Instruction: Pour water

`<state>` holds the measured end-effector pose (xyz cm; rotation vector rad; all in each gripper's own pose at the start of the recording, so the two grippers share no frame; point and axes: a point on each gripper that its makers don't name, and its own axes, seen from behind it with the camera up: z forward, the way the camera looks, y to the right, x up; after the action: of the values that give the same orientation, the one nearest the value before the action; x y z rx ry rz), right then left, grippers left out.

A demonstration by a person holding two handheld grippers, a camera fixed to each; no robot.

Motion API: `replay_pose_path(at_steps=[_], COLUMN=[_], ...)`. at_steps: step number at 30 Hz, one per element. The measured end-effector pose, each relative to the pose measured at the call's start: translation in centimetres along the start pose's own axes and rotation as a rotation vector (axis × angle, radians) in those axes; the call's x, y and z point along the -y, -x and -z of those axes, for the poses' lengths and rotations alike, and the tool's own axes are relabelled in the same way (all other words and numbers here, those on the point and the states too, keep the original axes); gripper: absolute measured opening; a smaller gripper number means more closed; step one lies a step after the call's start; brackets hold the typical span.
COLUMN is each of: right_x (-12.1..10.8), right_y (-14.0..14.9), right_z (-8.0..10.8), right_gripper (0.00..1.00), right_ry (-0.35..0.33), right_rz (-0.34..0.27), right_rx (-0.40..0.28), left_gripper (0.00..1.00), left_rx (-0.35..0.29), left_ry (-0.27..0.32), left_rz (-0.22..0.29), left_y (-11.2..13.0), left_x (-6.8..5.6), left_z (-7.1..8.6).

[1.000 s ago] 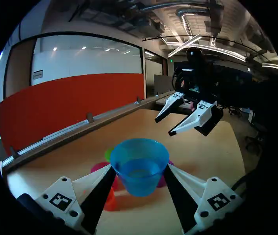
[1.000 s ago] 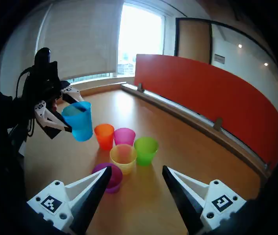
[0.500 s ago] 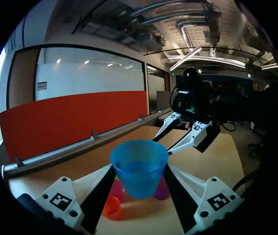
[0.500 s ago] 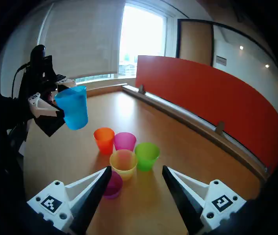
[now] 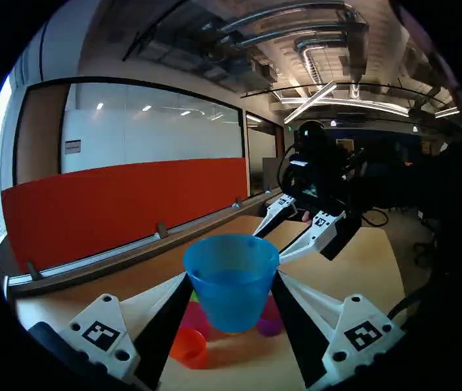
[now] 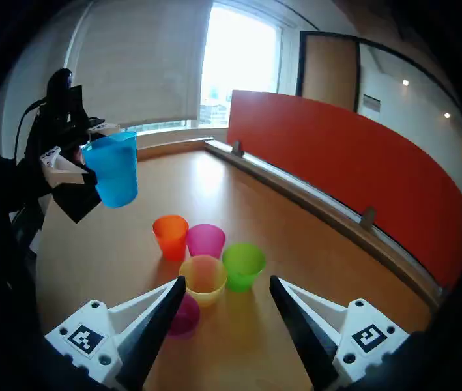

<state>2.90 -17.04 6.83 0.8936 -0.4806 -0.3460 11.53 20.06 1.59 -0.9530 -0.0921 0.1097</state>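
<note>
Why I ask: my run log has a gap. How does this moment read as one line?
left gripper: shut on blue cup, above table | right gripper: open | pour: not begun

Surface: a long wooden table (image 6: 283,215) with a smooth, light brown top.
Far edge: a low orange-red partition panel (image 6: 361,163) runs along it, with a pale rail at its foot.
Cluster: five small translucent plastic cups stand upright, close together, near the middle of the top.
Back row: the orange plastic cup (image 6: 170,236) and the magenta plastic cup (image 6: 206,240), just beside each other.
Middle row: the yellow plastic cup (image 6: 203,280) and the green plastic cup (image 6: 243,266), side by side.
Nearest: the purple plastic cup (image 6: 185,317), next to the yellow one, partly hidden.
</note>
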Motion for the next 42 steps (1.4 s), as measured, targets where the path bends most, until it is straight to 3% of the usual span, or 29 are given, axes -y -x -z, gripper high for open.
replay_pose_path(at_steps=[20, 42], right_x=[-2.9, -4.4], right_y=[-0.1, 0.8], right_z=[-4.2, -7.7], right_gripper=[1.00, 1.00], right_ry=[0.003, -0.004], right_rz=[0.011, 0.019], right_rx=[0.040, 0.079], left_gripper=[0.83, 0.82], left_rx=[0.006, 0.008], left_ry=[-0.019, -0.023], left_rz=[0.018, 0.022], left_y=[0.9, 1.3], left_x=[1.4, 2.0], left_z=[0.6, 0.8])
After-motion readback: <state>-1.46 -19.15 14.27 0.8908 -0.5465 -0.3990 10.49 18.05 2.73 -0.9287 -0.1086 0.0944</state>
